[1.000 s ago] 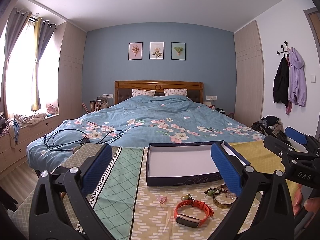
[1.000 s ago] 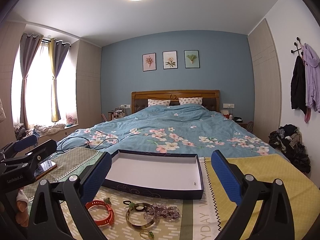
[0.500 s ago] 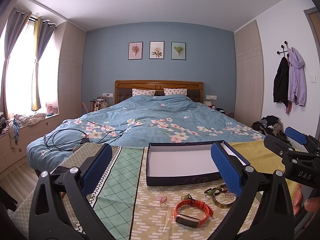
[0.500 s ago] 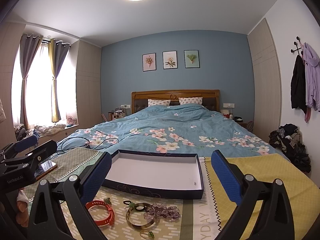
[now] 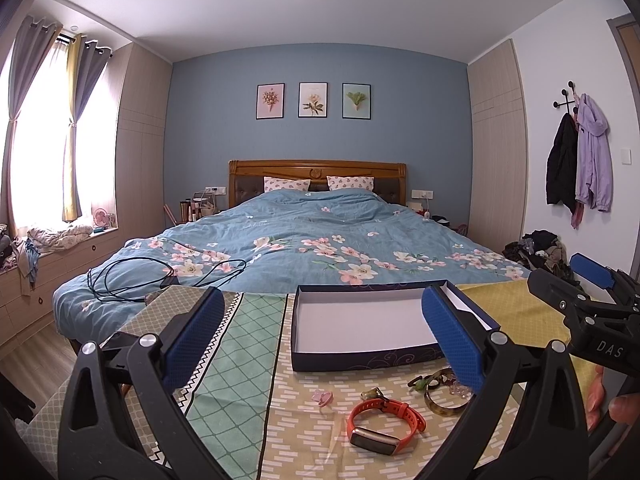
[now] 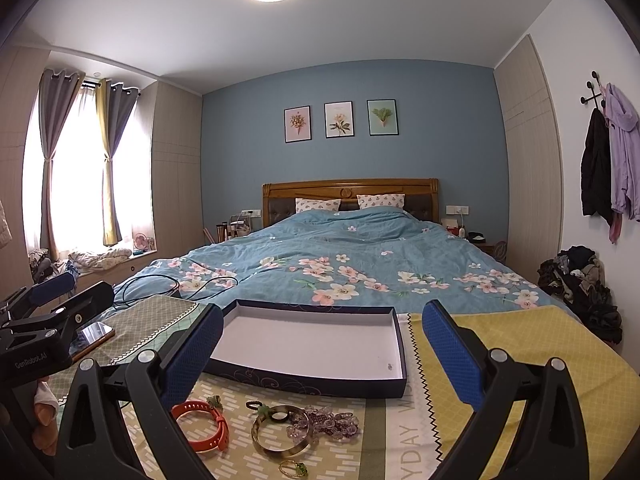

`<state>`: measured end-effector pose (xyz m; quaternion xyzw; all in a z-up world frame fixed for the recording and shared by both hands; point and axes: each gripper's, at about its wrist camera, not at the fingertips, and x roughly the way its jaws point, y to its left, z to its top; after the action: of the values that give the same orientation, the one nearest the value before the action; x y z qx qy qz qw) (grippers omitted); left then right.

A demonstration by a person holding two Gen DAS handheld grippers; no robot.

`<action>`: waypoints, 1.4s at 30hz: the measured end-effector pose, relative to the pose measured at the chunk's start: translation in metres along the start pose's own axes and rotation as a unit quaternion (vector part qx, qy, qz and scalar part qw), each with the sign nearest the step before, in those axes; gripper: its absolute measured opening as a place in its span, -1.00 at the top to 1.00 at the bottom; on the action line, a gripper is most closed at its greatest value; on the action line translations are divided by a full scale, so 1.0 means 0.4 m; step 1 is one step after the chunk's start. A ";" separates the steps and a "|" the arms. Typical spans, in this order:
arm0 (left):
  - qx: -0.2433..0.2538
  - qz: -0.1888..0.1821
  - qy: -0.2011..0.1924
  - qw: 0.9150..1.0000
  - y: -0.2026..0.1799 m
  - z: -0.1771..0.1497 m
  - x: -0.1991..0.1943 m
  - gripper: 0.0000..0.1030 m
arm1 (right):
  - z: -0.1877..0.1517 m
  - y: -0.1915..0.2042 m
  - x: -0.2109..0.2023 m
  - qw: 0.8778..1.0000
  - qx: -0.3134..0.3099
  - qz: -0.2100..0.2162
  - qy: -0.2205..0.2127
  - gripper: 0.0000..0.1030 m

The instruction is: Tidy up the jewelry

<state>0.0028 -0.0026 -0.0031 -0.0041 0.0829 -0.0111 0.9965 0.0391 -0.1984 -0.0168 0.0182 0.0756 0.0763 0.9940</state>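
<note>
Both pairs of jaws stand wide apart and hold nothing. The left gripper (image 5: 320, 344) hangs over the near part of the worktop (image 5: 236, 364), which is spread with a patterned cloth, and between its blue pads (image 5: 196, 336) an orange watch band (image 5: 382, 420) lies flat on the cloth, with a small pink piece (image 5: 322, 397) just to its left. The right gripper (image 6: 320, 356) hovers beside it, its pads (image 6: 450, 356) framing an open dark blue box (image 6: 304, 378) with a white bottom and nothing in it. In front of that box, on the cloth, the jewelry lies in a loose row: the orange band (image 6: 204, 424) at the left, a mottled bangle (image 6: 282, 434) in the middle, a heap of purple beads (image 6: 324, 426) touching the bangle's right side, a dark hair tie with a green bit (image 6: 266, 410) at its far edge, and a thin gold ring-like piece (image 6: 294, 468) nearest to me. All of it sits outside the box. A phone (image 6: 90, 336) lies on the left end of the worktop. Past the worktop stands a bed (image 6: 340, 256) with a blue flowered cover, a black cable (image 5: 160, 276) coiled on its near corner. Three framed prints (image 6: 339, 120) hang on the blue wall above the headboard, and coats (image 6: 608, 172) hang on hooks at the right.
</note>
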 end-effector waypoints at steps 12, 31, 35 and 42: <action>-0.002 -0.001 0.008 1.000 -0.002 -0.006 0.006 -0.89 | 0.003 -0.001 0.001 1.000 0.001 0.000 0.005 -0.87; 0.007 -0.022 0.124 0.992 0.026 -0.057 0.135 -0.89 | -0.051 -0.054 0.122 0.985 0.026 0.017 0.167 -0.83; 0.014 -0.042 0.177 0.983 0.034 -0.098 0.191 -0.88 | -0.093 -0.058 0.167 0.971 0.034 0.046 0.234 -0.33; 0.045 -0.093 0.243 0.965 0.006 -0.168 0.261 -0.54 | -0.148 -0.028 0.198 0.946 0.044 0.111 0.300 0.43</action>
<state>0.0947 -0.0029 -0.0868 0.0356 0.3207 -0.1086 0.9402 0.1091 -0.1956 -0.0873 0.0466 0.3716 0.1845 0.9087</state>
